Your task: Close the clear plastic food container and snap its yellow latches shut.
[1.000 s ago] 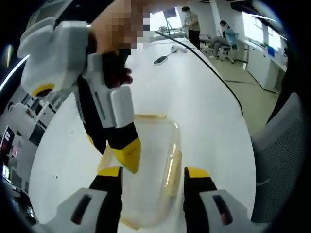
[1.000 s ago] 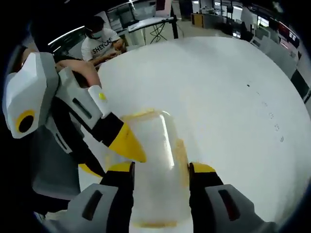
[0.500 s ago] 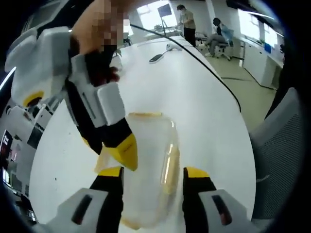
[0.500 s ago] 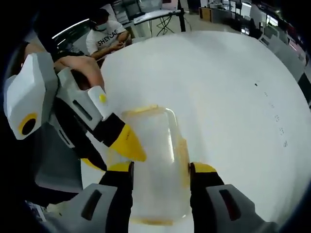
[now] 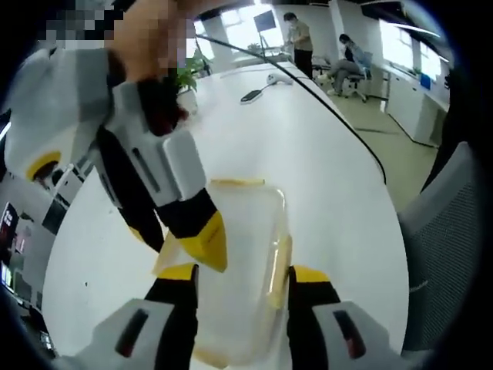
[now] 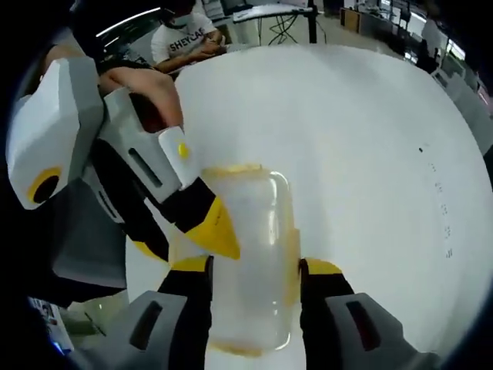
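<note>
The clear plastic container [image 5: 239,254] lies on the white table [image 5: 323,169] with its lid on. A yellow latch [image 5: 277,262] runs along its right side, and another [image 5: 235,182] along its far end. My left gripper [image 5: 240,275] is open, its yellow-tipped jaws standing either side of the container's near end. The right gripper [image 5: 176,236] reaches in from the upper left, one yellow tip on the container's left edge. In the right gripper view the container [image 6: 250,254] sits between my right gripper's [image 6: 256,268] open jaws. The left gripper [image 6: 179,240] straddles its left edge.
A black cable [image 5: 339,108] and a small black device [image 5: 254,95] lie far back on the table. A grey chair [image 5: 447,231] stands at the right edge. People sit and stand at the back [image 5: 350,58], and one sits behind the table [image 6: 185,42].
Both views have shifted slightly. The grippers keep their places around the container, and jaw gaps look the same.
</note>
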